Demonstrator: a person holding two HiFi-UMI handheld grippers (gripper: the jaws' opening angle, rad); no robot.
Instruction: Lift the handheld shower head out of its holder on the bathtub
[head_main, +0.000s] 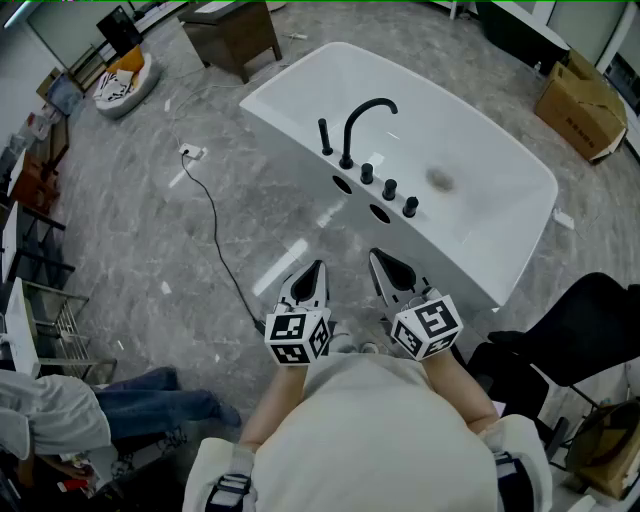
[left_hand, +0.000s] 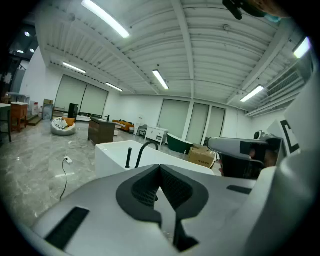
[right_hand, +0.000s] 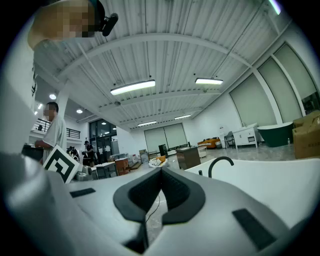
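The white bathtub (head_main: 295, 150) stands on the grey marble floor (head_main: 150, 230) in front of the person. On its near rim, the handheld shower head (head_main: 325, 137) stands upright in its holder, a slim black stick just left of the arched black faucet (head_main: 365, 122). A row of three black knobs (head_main: 389, 188) runs off to the faucet's right.

Both grippers hang side by side short of the tub, well apart from the shower head. The left gripper (head_main: 316, 268) has its fingers (left_hand: 142, 192) pressed together with nothing between them. The right gripper (head_main: 377, 258) has its fingers (right_hand: 137, 197) pressed together too, also empty.

From the left gripper view, the shower head (left_hand: 128, 157) and faucet (left_hand: 145, 150) show beyond the fingertips.

A black cable (head_main: 215, 225) trails across the floor left of the tub. A cardboard box (head_main: 580, 105) sits far right, and a black chair (head_main: 590, 330) near right.
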